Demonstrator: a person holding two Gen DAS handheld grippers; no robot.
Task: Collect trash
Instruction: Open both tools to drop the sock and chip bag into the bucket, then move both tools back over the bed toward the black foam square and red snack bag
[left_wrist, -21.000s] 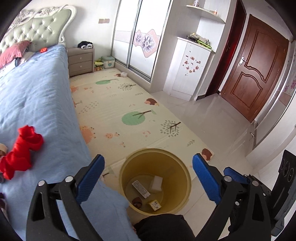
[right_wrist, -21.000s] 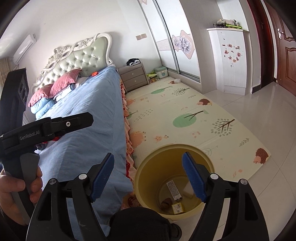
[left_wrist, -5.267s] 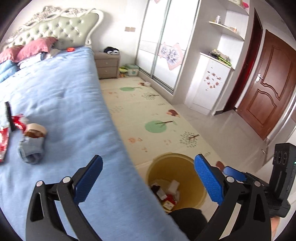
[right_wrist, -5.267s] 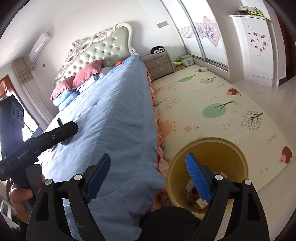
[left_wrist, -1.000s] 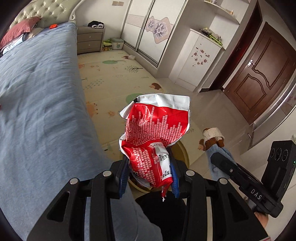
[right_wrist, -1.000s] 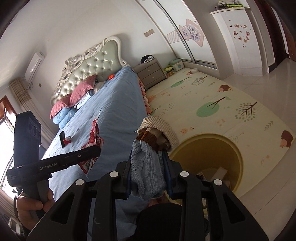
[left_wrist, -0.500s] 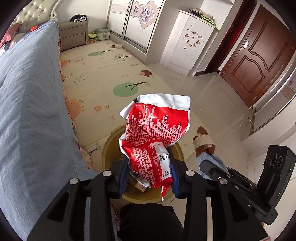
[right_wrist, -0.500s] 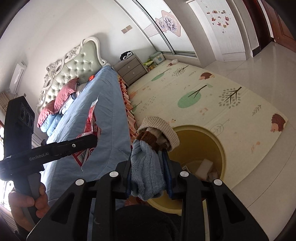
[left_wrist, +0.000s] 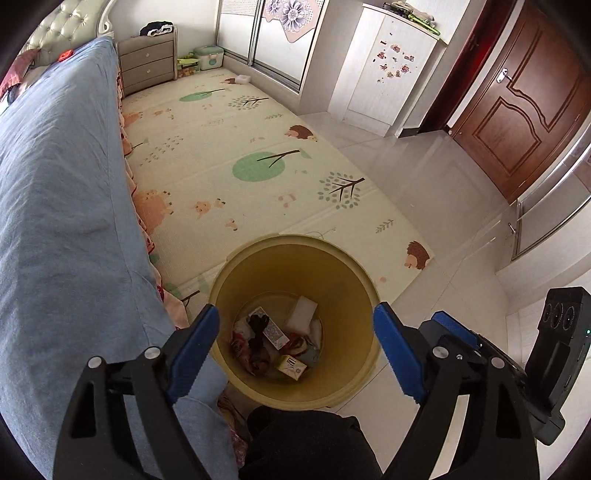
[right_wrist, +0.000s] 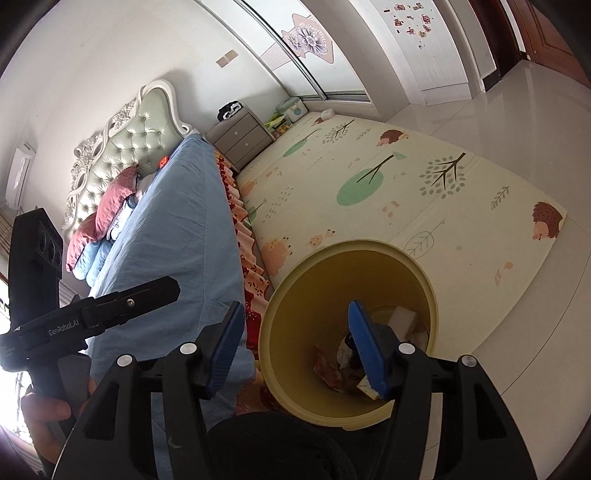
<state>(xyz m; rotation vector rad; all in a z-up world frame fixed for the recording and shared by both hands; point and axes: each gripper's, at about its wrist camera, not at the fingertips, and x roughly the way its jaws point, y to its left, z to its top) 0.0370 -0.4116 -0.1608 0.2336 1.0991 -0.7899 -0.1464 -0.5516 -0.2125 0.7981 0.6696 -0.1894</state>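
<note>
Both grippers hang over the yellow bin (left_wrist: 295, 258), which stands on the floor at the near end of the play mat (left_wrist: 229, 155), just right of the bed (left_wrist: 55, 184). The left gripper (left_wrist: 295, 343) has its blue fingers (left_wrist: 194, 338) spreading wide with nothing between them; the right gripper (right_wrist: 295, 350) is also opening, its fingers (right_wrist: 365, 350) parted about halfway and empty. The trash (left_wrist: 273, 339) lies heaped at the bottom of the bin: a small yellow carton (left_wrist: 291, 366), a patterned box, a white block and crumpled wrappers. The main risk now is a bump: the two grippers sit close together by the rim, and pulling one away carelessly could clip the other or catch the rim and tip the light bin, spilling what is collected. The bedcover hangs right beside the bin, so a finger swinging left could snag it.
</note>
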